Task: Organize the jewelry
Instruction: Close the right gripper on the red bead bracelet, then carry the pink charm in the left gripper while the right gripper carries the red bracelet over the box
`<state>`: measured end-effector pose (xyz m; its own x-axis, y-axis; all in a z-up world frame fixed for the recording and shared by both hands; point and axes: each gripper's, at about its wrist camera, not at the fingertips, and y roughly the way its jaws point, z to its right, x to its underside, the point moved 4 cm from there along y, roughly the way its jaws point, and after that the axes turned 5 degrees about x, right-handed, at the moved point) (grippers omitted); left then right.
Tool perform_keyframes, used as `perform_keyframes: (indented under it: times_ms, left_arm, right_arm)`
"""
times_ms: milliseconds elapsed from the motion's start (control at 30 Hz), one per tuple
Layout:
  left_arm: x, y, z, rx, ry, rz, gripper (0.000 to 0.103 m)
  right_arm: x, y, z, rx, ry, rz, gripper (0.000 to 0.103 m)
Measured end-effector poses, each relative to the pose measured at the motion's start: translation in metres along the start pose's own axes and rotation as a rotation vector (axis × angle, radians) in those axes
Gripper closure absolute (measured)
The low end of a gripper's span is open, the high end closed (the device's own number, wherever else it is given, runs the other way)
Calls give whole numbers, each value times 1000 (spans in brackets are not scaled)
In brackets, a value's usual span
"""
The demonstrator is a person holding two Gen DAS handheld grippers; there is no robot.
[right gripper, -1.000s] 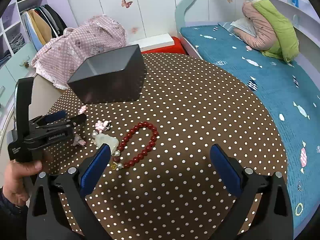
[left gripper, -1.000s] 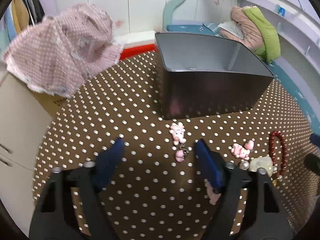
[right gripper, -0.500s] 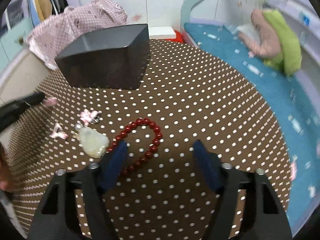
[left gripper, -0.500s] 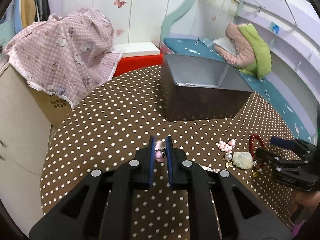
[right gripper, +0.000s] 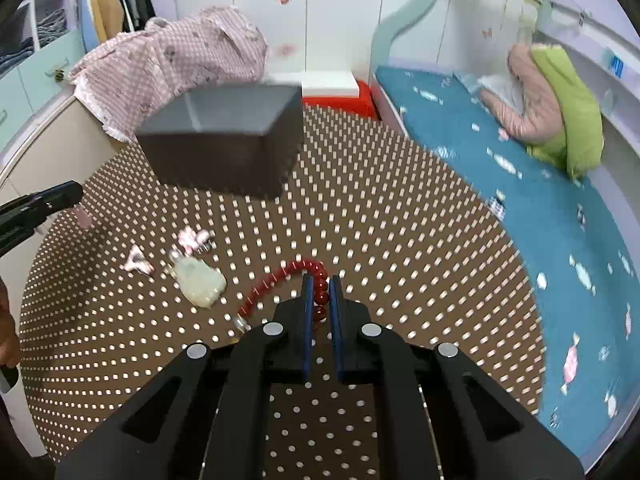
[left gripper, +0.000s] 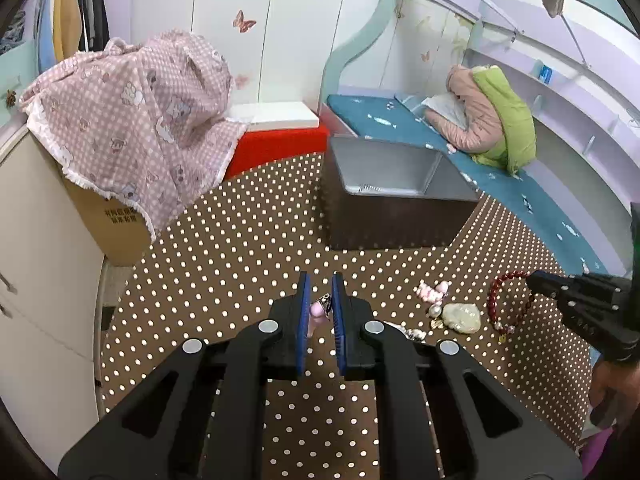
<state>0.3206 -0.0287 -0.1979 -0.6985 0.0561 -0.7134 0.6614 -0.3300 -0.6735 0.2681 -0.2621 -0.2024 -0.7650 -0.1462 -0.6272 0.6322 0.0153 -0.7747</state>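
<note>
Your left gripper [left gripper: 319, 300] is clenched on a small pink charm with a metal clasp [left gripper: 318, 311], pinched between its blue pads and lifted above the brown table with white polka dots [left gripper: 224, 248]. Your right gripper [right gripper: 319, 300] is clamped on the red beaded bracelet [right gripper: 320, 294], whose loop trails to the left on the table. Beside the bracelet lie a pale green jade-like pendant [right gripper: 200, 282], a pink bow-shaped earring [right gripper: 194, 237] and another small pink piece [right gripper: 137, 261]. The dark grey rectangular box with an open top [left gripper: 390, 196] stands at the far side of the table, well apart from both grippers. A pink dotted cloth [left gripper: 132, 128] is draped over a cardboard carton behind the table.
</note>
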Motion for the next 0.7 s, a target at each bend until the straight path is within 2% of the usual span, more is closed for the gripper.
perform_keyframes:
  times_ms: [267,500,700]
  left_arm:
    - [-29,-30,7,3,34,70,92]
    - [-82,-57,19,25,74,155,92]
    - [-126,-67,34,66,109,200,92]
  right_arm:
    - [-40,-49,-5,3,-75,123,97]
    - [-97,-78,-14,-7,-110,254,97]
    - [-138,-83,-20,-36,-119,306,97]
